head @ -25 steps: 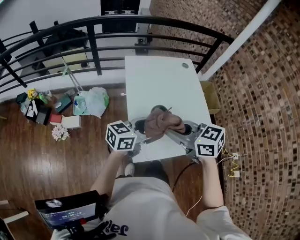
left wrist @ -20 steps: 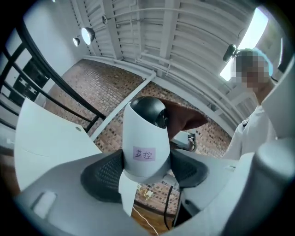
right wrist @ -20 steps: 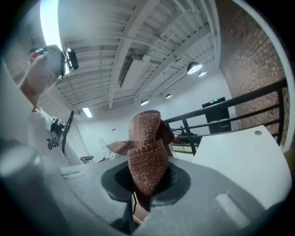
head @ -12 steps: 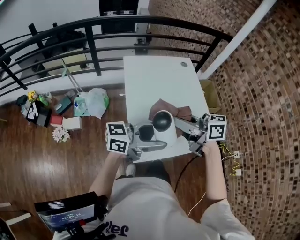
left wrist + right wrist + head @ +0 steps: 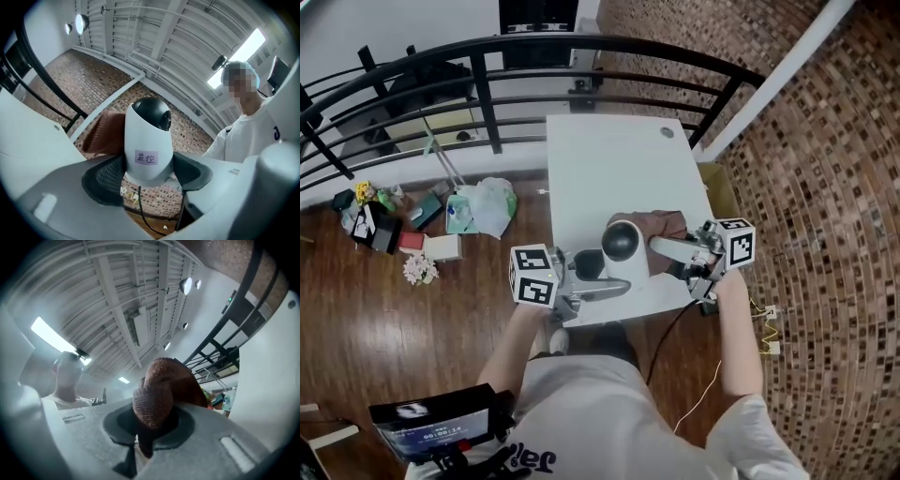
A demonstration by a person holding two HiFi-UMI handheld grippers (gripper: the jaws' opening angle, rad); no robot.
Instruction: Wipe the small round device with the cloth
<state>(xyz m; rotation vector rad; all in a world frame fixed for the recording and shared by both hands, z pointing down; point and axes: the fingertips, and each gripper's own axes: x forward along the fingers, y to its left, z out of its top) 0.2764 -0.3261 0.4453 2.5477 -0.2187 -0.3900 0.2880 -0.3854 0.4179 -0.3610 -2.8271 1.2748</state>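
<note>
We see the security camera point(image 5: 147, 140) standing upright. Its long axis runs up and down, with the white base low and the black dome head point(image 5: 152, 112) on top. The dark lens face is turned to the right in the left gripper view.

The left gripper point(image 5: 147, 174) has its jaws closed on the camera's base, one pad on each side, so the body rises from between them. It is held over the near edge of the white tabletop point(image 5: 609, 159).

The right gripper point(image 5: 150, 427) has its jaws clamped on a bunched brown cloth point(image 5: 157, 394), which bulges out past the pads.

From the head view the dome's rounded top faces us, and the cloth lies just right of it and a little farther away. We cannot tell whether the two touch. Only the left gripper view shows the small printed label point(image 5: 146, 157) on the white body and the thin cable point(image 5: 136, 206) hanging under the base. There the cloth peeks out behind the camera on the left. The right gripper view shows the cloth alone and no camera.
</note>
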